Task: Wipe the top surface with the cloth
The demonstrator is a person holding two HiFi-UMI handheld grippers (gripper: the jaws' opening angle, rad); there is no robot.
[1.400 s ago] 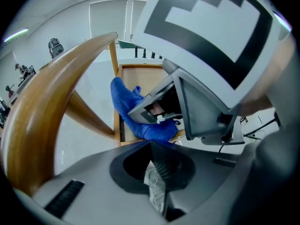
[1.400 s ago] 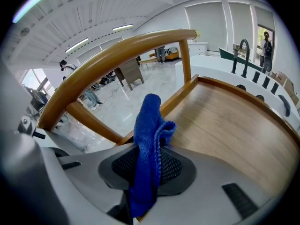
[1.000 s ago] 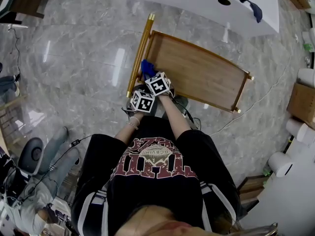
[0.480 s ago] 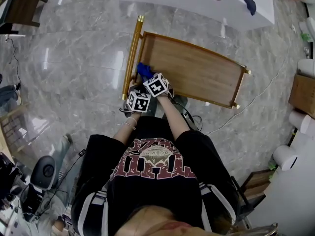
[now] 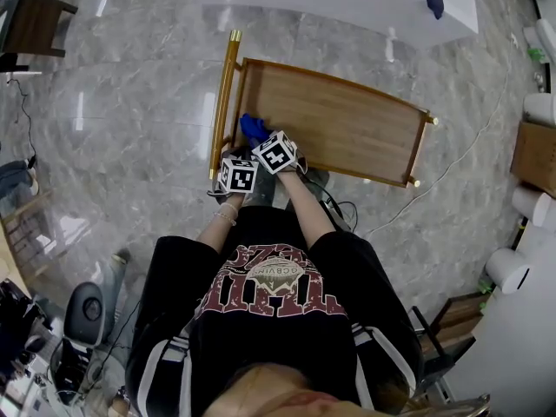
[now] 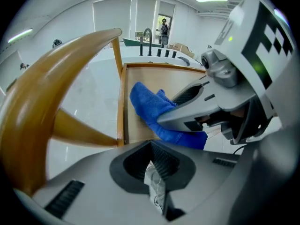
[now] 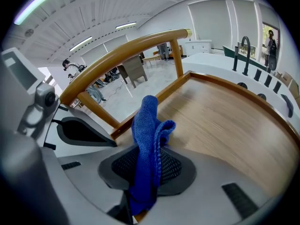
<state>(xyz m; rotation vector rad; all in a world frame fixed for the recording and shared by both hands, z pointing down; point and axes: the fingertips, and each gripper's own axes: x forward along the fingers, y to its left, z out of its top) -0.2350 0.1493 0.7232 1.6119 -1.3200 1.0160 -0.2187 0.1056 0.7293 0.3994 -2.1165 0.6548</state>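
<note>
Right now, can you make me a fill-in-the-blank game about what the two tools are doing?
1. The cloth clamped in the right tool is coloured ____.
2. The cart's top surface is made of ____.
3. The left tool has its jaws together and holds ____.

Missing words: blue; wood; nothing.
</note>
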